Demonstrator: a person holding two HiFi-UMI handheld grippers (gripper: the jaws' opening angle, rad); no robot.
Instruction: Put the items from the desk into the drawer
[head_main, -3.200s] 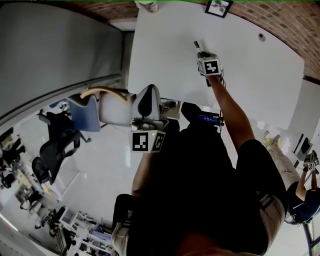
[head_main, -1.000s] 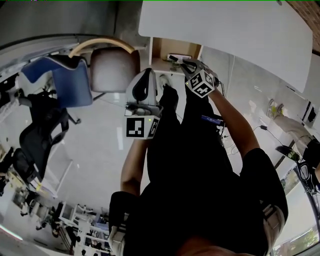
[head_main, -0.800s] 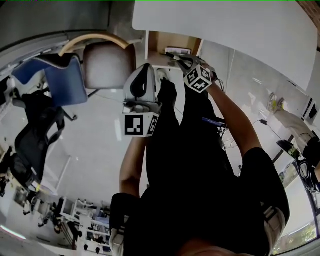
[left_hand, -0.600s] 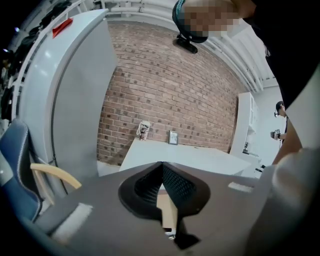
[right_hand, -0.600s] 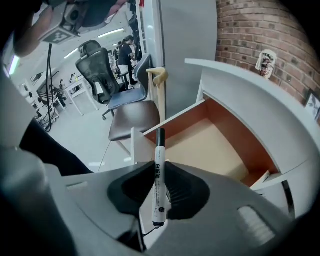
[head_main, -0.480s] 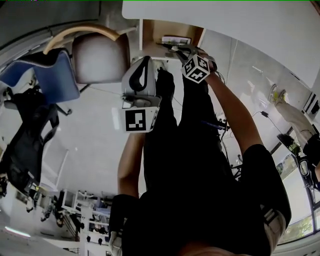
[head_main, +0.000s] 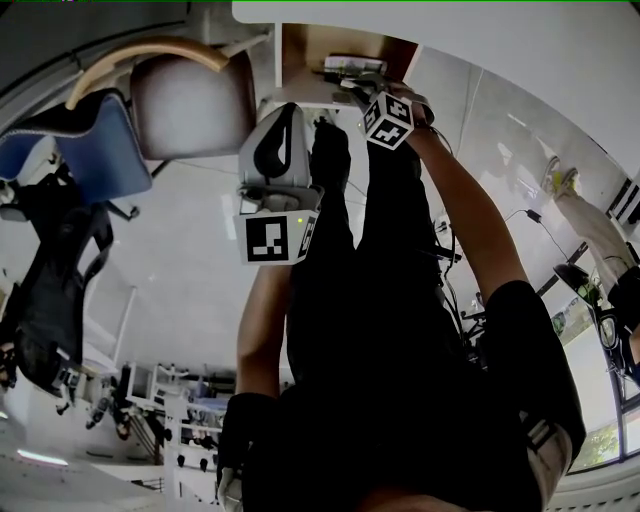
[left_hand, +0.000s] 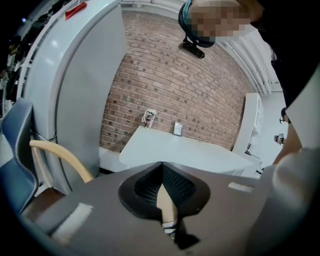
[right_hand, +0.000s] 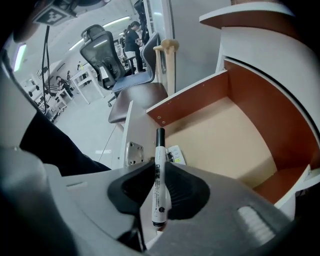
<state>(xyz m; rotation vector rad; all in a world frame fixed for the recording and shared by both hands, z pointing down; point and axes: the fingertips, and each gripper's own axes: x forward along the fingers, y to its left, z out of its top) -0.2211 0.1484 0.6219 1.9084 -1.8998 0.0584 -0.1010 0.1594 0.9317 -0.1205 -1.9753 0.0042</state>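
Observation:
A white marker with a black cap (right_hand: 159, 150) is clamped between the jaws of my right gripper (right_hand: 160, 172), cap pointing forward over the front edge of the open wooden drawer (right_hand: 220, 130). A small printed packet (right_hand: 175, 154) lies inside the drawer near that edge. In the head view the right gripper (head_main: 355, 88) reaches into the drawer (head_main: 310, 45) under the white desk (head_main: 520, 60). My left gripper (head_main: 283, 112) hangs just left of it, clear of the drawer. Its jaws (left_hand: 161, 167) are shut with nothing between them, and they face the desk (left_hand: 185, 155).
A chair with a brown seat (head_main: 190, 95) and blue back (head_main: 60, 150) stands left of the drawer. A cup (left_hand: 148, 118) and a small frame (left_hand: 177, 128) sit at the desk's far edge by the brick wall. The person's black trousers (head_main: 400, 330) fill the middle.
The right gripper has carried the marker from the desk top down to the open drawer and in the last second moved a little further in. The left gripper stays shut beside it.

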